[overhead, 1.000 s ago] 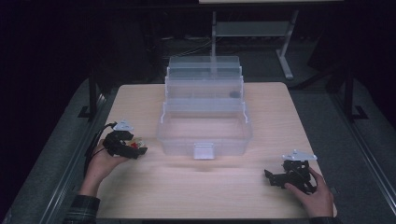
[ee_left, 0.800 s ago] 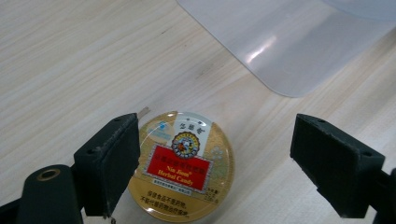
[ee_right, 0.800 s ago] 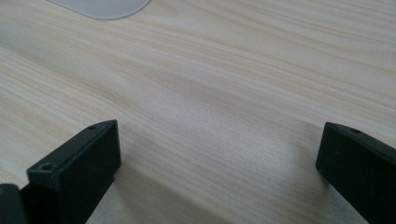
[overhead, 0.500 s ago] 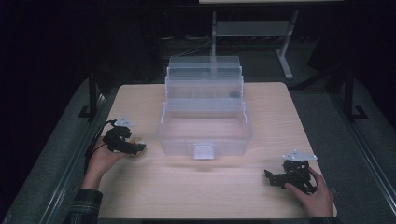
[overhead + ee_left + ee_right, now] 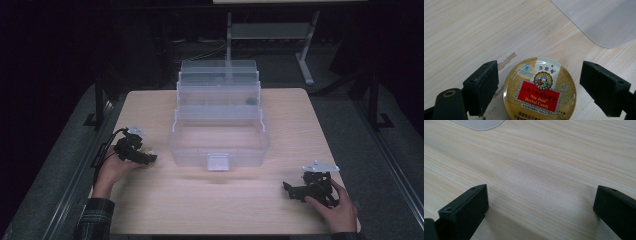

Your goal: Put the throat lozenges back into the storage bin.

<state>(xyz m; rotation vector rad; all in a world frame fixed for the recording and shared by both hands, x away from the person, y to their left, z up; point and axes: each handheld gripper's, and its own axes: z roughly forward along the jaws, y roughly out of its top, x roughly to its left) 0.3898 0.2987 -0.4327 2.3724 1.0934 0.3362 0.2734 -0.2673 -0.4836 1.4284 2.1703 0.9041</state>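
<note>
Right gripper (image 5: 295,191) rests near the table's (image 5: 210,210) front right corner, jaws spread wide over bare wood, open room all round; left gripper (image 5: 145,157) sits near the left edge, jaws spread on either side of a round gold candy tin (image 5: 540,90) lying flat on the table, left jaw close to its rim, right jaw apart; just beyond, the clear tiered plastic box (image 5: 220,135) stands mid-table, lid open.

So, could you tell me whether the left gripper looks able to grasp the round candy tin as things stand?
Probably yes. The left gripper is open with a jaw on either side of the candy tin, which lies flat on the table; nothing sits between jaws and tin.
</note>
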